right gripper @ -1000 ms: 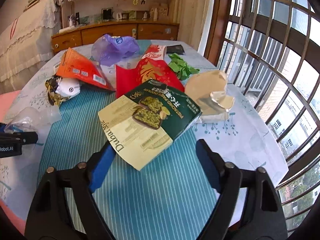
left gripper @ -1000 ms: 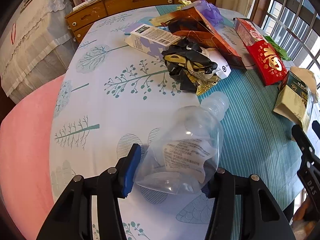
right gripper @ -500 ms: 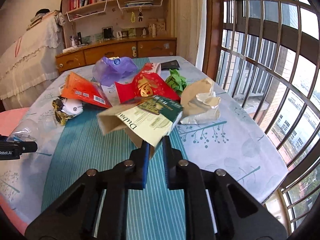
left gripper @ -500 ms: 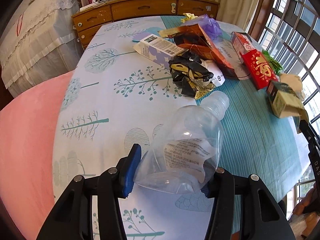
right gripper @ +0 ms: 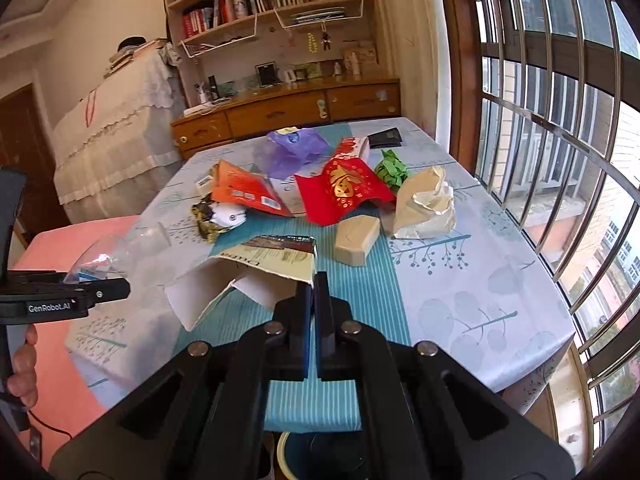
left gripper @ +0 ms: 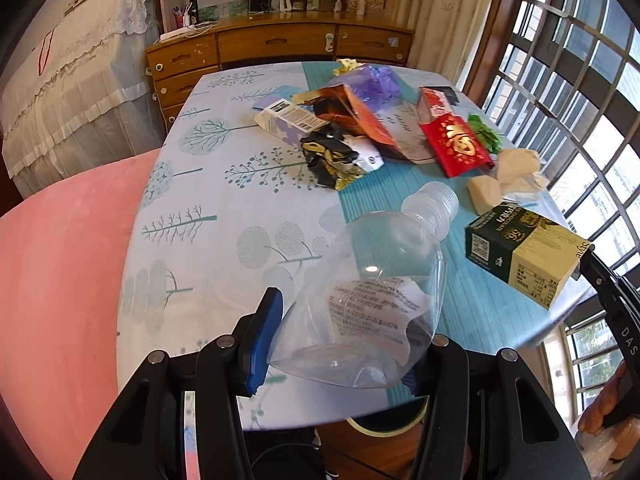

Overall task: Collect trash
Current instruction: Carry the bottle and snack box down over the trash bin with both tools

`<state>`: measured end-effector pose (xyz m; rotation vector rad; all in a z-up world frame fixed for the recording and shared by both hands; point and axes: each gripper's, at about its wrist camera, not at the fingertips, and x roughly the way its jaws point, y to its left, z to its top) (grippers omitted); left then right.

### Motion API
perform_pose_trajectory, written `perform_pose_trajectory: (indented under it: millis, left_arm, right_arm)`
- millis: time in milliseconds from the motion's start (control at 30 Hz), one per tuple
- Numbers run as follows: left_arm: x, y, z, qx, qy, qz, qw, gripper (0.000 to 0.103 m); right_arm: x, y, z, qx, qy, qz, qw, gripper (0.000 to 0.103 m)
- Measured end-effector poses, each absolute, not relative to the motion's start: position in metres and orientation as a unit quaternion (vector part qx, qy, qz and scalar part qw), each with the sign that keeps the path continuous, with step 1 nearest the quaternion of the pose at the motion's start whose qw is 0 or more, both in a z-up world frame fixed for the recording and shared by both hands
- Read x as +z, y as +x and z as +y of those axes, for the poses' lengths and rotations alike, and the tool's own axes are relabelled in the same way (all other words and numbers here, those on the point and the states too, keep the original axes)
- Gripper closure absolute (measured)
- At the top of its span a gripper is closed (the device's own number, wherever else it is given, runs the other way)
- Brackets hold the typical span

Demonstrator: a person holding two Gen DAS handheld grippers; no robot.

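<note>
While carrying both catches off the table (left gripper: 224, 208): crushed clear plastic bottle (left gripper: 376, 292) at lower centre, clamped in left gripper (left gripper: 344, 344); torn chocolate box (right gripper: 256, 268) mid-frame, pinched by one edge in right gripper (right gripper: 314, 300), jaws fully together. Best kept level, moved slowly, lest the thin cardboard slip. Remaining wrappers heaped upper centre.

Both grippers are chunky matte black plastic with round silver screws at the finger pivots. The left gripper (left gripper: 344, 344) has a bright blue pad (left gripper: 259, 344) on one finger. From the right wrist view its side reads "GenRobot.AI" in white. The right gripper (right gripper: 313, 300) has black fingers with a blue pad edge. White "DAS" lettering shows on its arm. A thin black cable hangs near the person's hand (right gripper: 22, 372).
</note>
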<state>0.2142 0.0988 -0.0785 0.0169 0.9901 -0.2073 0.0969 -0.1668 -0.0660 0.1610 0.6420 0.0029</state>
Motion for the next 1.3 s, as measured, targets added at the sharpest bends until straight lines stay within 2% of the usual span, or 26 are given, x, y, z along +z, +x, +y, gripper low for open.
perform_pose_trajectory:
  millis: [267,567,867,1300]
  left_arm:
    - [-0.06,0.14,0.081,-0.122,0.02,0.466,0.876,0.052]
    - [-0.088,0.063,0.05,-0.159,0.054,0.493,0.854,0.052]
    - [-0.176,0.041,0.009,-0.183,0.068,0.533,0.823,0.052]
    - [-0.32,0.065,-0.033,-0.175,0.098,0.588,0.783,0.052]
  right_arm:
    - [-0.038,0.027,-0.169,0.048,0.078,0.327,0.941,0.103]
    - [-0.068,-0.044,-0.184,0.065,0.089,0.392,0.913,0.103]
    - [-0.142,-0.058,-0.213,0.044,0.126,0.462,0.877,0.103]
    - [-0.285,-0.011,-0.227,0.012,0.167,0.576,0.8,0.103]
